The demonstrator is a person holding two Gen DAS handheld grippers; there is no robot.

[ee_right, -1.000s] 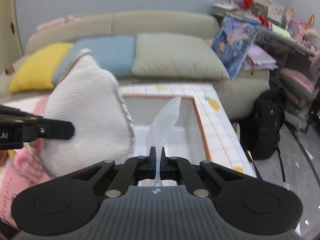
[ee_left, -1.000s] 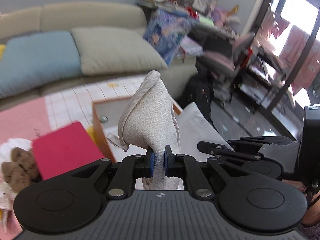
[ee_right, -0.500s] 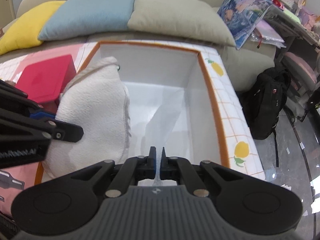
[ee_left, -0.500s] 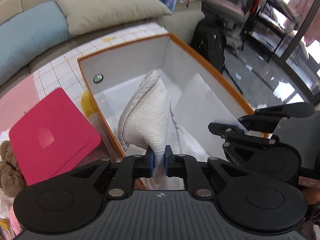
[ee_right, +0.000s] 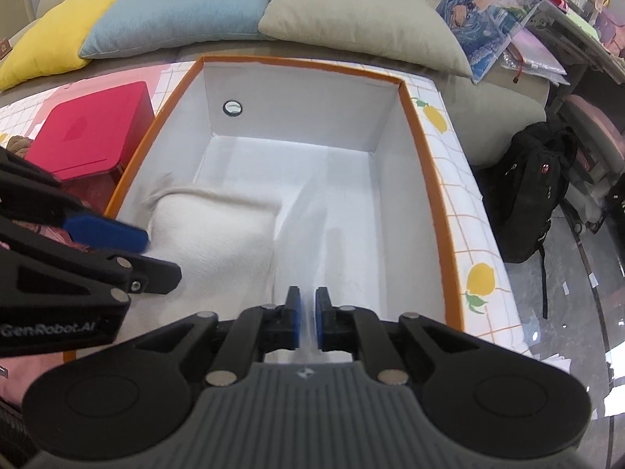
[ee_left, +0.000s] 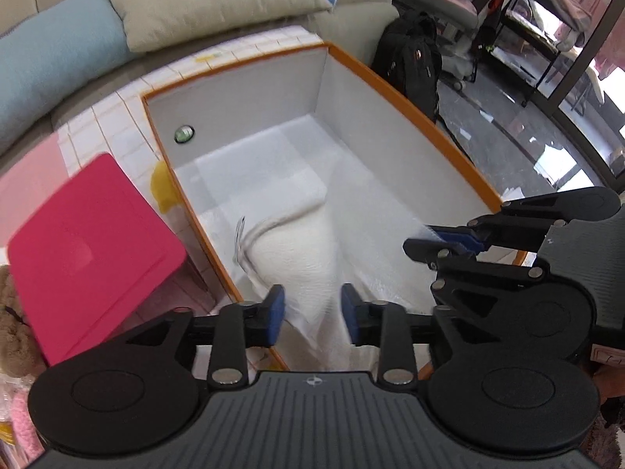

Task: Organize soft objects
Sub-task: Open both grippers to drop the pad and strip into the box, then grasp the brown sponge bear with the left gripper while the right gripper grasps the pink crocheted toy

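Observation:
A white textured cushion (ee_left: 297,246) lies inside the white box with an orange rim (ee_left: 410,105), against its left wall. It also shows in the right wrist view (ee_right: 211,234). My left gripper (ee_left: 312,310) is open, its jaws either side of the cushion's near end. My right gripper (ee_right: 308,322) has its jaws slightly apart around the thin clear plastic wrap (ee_right: 312,234) that runs from the cushion. The box rim (ee_right: 433,179) is seen in the right wrist view too.
A red box (ee_left: 86,250) stands left of the white box, with a brown plush toy (ee_left: 11,328) beside it. Blue (ee_right: 183,8), yellow (ee_right: 47,43) and beige (ee_right: 363,19) pillows lie on the sofa behind. A black backpack (ee_right: 535,195) is on the floor to the right.
Both grippers moved down over the box. The cushion went from held upright to lying in the box. The left jaws opened off it; the right jaws parted slightly.

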